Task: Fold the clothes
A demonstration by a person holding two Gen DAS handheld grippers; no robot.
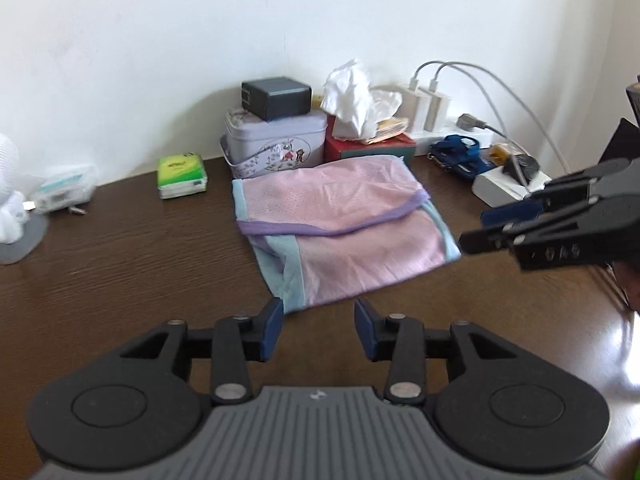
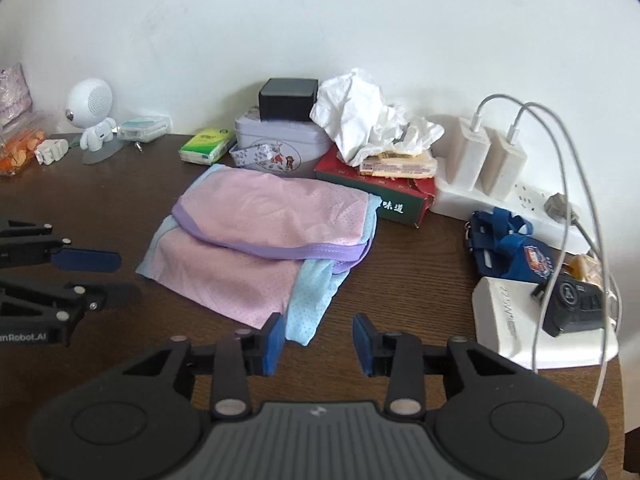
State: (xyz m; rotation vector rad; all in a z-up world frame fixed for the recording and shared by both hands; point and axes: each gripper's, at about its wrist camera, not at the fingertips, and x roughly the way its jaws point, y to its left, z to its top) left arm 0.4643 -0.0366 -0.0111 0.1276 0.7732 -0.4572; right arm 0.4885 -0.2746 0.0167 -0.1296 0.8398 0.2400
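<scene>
Dark table [image 1: 120, 280]; folded garment [image 1: 340, 232]; robot-shaped speaker [image 2: 90, 116] whole only right view

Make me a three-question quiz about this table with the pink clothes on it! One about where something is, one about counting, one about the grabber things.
1. Where is the black box?
A. On the purple tin
B. On the folded garment
C. On the floor

2. How many white chargers are plugged into the power strip?
A. One
B. Two
C. Four

3. What are the left gripper and right gripper doing?
A. Both open, holding nothing
B. Both clamped on cloth
C. One holds a tissue

Answers: 1 A, it sits atop the purple tin. 2 B, two stand side by side. 3 A, gaps show between their pads, and the folded garment lies free.
</scene>
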